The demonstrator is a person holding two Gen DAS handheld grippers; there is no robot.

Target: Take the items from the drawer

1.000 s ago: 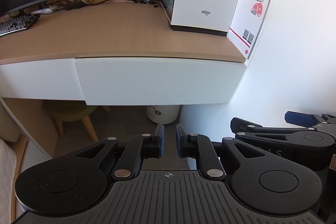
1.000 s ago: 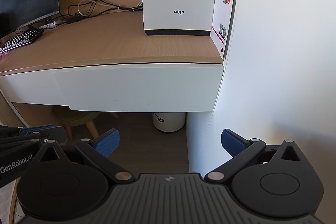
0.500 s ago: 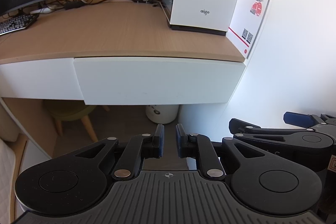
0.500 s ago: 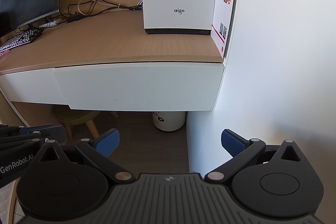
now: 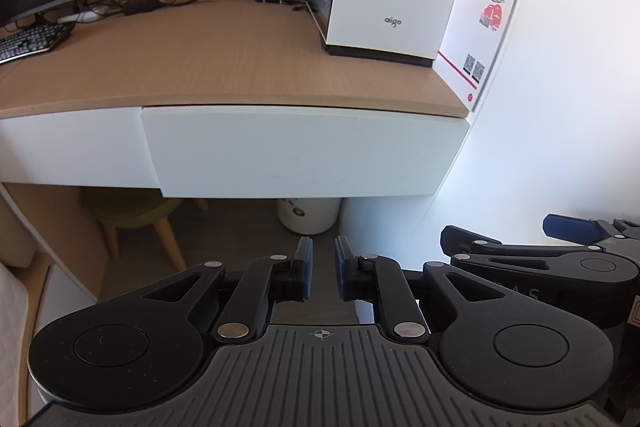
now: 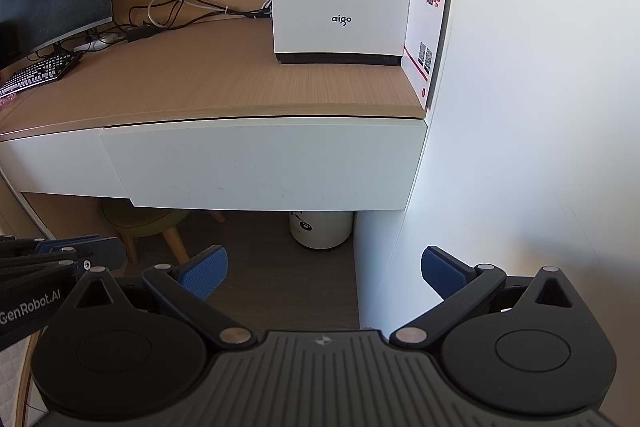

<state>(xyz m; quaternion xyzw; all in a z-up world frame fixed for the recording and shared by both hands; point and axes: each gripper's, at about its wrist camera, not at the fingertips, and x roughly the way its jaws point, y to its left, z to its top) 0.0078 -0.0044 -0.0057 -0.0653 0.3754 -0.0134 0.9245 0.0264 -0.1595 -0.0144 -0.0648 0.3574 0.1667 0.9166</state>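
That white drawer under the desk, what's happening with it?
Nothing has touched it yet. A person holds two grippers in front of the closed white drawer, both short of it. The left gripper has its fingers nearly together and empty; the right gripper is wide open. Whatever the drawer holds is hidden.

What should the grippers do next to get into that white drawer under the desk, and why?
Probably bring the right gripper, whose jaws stand wide open, forward to the lower edge of the drawer and hook it there. The drawer is fully closed with no handle showing, neither gripper touches it, and the left gripper is nearly shut and empty.
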